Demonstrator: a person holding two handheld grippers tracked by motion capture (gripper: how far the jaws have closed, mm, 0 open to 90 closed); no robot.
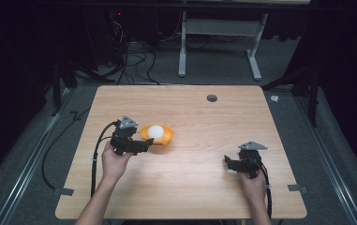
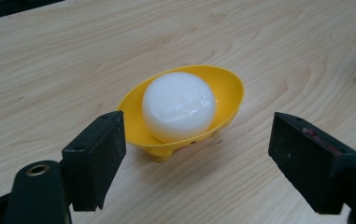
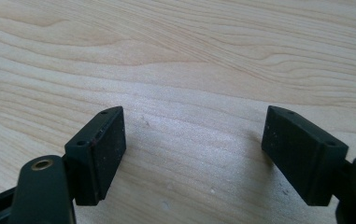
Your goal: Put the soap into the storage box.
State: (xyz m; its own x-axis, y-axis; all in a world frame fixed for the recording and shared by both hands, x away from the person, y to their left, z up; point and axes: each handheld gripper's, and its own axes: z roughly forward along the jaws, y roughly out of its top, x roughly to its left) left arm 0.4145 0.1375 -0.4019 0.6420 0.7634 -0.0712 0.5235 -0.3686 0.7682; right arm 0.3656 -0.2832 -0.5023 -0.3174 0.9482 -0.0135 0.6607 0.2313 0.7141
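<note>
A small yellow bowl [image 1: 163,136] [image 2: 229,95] rests on the wooden table [image 1: 199,122] left of centre, with a white ball [image 1: 156,131] [image 2: 178,106] sitting in it. My left gripper [image 1: 144,146] [image 2: 196,156] is just at the bowl's near-left side, open, its jaws wide apart and pointing at the bowl without touching it. My right gripper [image 1: 227,163] [image 3: 194,151] hovers low over bare wood at the right front of the table, open with nothing between its jaws.
A dark round grommet [image 1: 211,98] sits in the table near its far edge. Grey tape tabs [image 1: 63,191] mark the front corners. Beyond the table are cables and a white frame's legs [image 1: 182,51] on the grey floor.
</note>
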